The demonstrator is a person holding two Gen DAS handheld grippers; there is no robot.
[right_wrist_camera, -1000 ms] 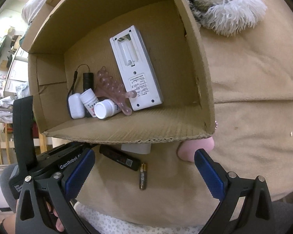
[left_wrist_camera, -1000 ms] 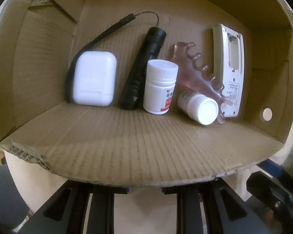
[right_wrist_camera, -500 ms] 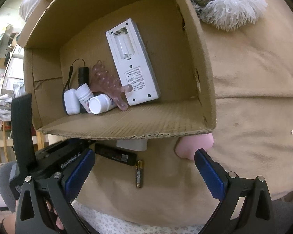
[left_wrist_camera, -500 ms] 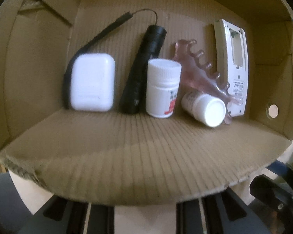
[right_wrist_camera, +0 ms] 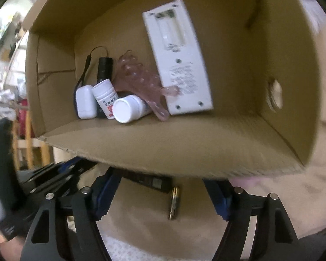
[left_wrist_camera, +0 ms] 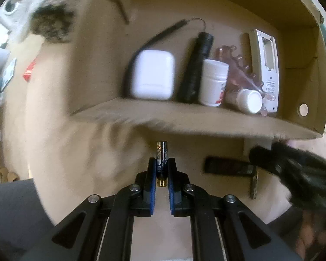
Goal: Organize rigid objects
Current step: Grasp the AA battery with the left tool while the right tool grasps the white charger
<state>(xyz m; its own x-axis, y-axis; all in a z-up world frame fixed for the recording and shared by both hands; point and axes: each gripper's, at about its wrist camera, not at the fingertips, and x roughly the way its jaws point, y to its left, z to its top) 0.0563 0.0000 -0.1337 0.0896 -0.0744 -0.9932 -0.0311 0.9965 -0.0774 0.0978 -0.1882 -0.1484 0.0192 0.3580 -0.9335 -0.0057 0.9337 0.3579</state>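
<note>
A black-and-gold battery (left_wrist_camera: 162,163) is clamped between the pads of the left gripper (left_wrist_camera: 162,169), just short of the cardboard box (left_wrist_camera: 184,126). The right gripper (right_wrist_camera: 163,192), jaws closing but clear of anything, is held over a second battery (right_wrist_camera: 174,203) and a black, possibly flat, device (right_wrist_camera: 147,180) before the box. Inside the box are stored a white case (left_wrist_camera: 153,75), flashlight (left_wrist_camera: 195,67), two pill bottles (left_wrist_camera: 213,82), pink comb (left_wrist_camera: 239,69) and remote (left_wrist_camera: 266,69).

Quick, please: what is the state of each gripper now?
Left gripper: shut on a battery.
Right gripper: open, holding nothing; its jaws have just been closing.
</note>
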